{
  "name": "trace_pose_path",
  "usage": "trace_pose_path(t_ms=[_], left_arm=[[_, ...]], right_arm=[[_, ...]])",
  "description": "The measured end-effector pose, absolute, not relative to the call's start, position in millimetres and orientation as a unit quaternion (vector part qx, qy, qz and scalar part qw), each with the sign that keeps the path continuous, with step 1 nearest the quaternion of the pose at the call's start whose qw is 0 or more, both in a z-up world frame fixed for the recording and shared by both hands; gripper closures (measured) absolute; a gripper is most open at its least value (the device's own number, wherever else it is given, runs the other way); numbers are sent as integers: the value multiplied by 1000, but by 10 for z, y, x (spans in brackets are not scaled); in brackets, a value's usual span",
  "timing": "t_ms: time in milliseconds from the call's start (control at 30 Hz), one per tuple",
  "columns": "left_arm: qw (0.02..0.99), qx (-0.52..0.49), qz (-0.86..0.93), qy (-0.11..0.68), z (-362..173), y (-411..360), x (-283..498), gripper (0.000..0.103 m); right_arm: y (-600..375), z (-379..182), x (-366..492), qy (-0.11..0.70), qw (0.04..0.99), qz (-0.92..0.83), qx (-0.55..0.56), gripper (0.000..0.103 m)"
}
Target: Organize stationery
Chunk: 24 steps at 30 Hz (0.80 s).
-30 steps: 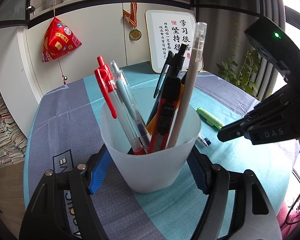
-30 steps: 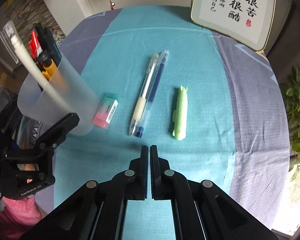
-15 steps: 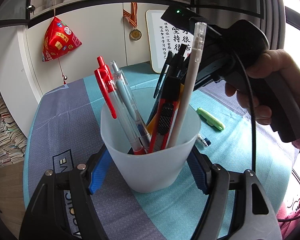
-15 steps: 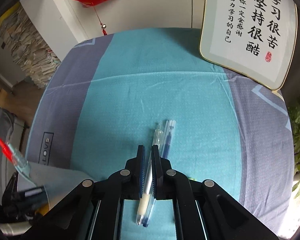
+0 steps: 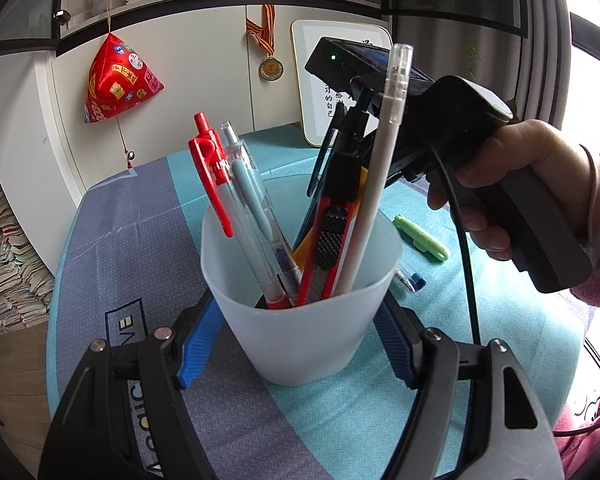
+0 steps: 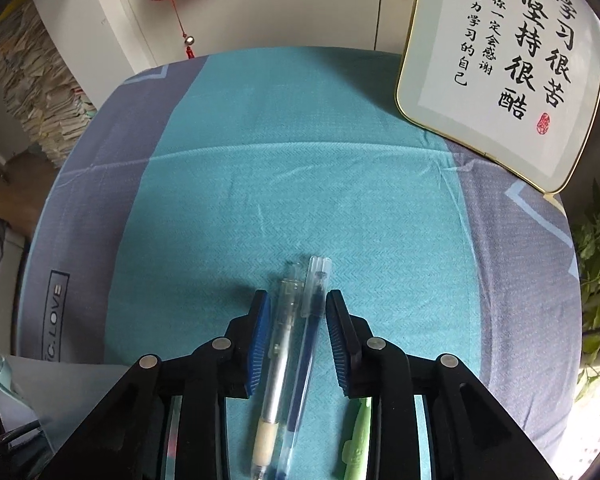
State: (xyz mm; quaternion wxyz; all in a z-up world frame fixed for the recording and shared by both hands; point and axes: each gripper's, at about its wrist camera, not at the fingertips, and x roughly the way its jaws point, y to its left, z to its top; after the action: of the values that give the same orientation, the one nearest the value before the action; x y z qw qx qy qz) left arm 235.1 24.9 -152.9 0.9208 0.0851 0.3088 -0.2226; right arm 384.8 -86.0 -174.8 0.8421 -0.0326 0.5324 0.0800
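Right hand-held gripper (image 6: 294,312) hangs over the teal and grey tabletop (image 6: 300,184) with its jaws spread; they have just been opening, and two pens lie side by side between the blue pads, a clear pen (image 6: 278,360) on the left and a blue pen (image 6: 306,360) on the right, with neither pad pressing on them. Both pens run off the near edge of that view, so their tips are cut off. A green pen (image 6: 356,440) lies just to the right, mostly hidden behind the right finger. In the left wrist view the left hand-held gripper (image 5: 296,332) is clamped on a frosted cup (image 5: 300,320), its blue pads against the cup's two sides. Inside the cup stand a red pen (image 5: 212,176), a clear pen with a pale blue clip, a red utility knife (image 5: 328,240), a white pen (image 5: 376,176) and some darker pens that are hard to tell apart. A hand (image 5: 512,184) holds the right tool's handle beyond the cup, blocking much of the framed calligraphy (image 6: 504,68) on the far right. The cup itself hides most of the two loose pens in that view.
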Motion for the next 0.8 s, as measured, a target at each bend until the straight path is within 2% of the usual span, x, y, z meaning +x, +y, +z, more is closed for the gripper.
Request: trace_pose_path(t_ms=[67, 200, 500, 800], left_arm=[[921, 85, -223, 309, -1530, 243, 2352, 32], [921, 85, -223, 309, -1531, 245, 2352, 32], [921, 85, -223, 309, -1531, 247, 2353, 32], [921, 85, -223, 309, -1531, 247, 2354, 32]], right_arm=[[-826, -1741, 3845, 527, 845, 74, -52, 79], [-827, -1712, 3804, 531, 841, 81, -59, 82], [-1069, -1709, 3102, 574, 806, 131, -64, 82], [-1192, -1517, 2643, 519, 835, 134, -125, 82]])
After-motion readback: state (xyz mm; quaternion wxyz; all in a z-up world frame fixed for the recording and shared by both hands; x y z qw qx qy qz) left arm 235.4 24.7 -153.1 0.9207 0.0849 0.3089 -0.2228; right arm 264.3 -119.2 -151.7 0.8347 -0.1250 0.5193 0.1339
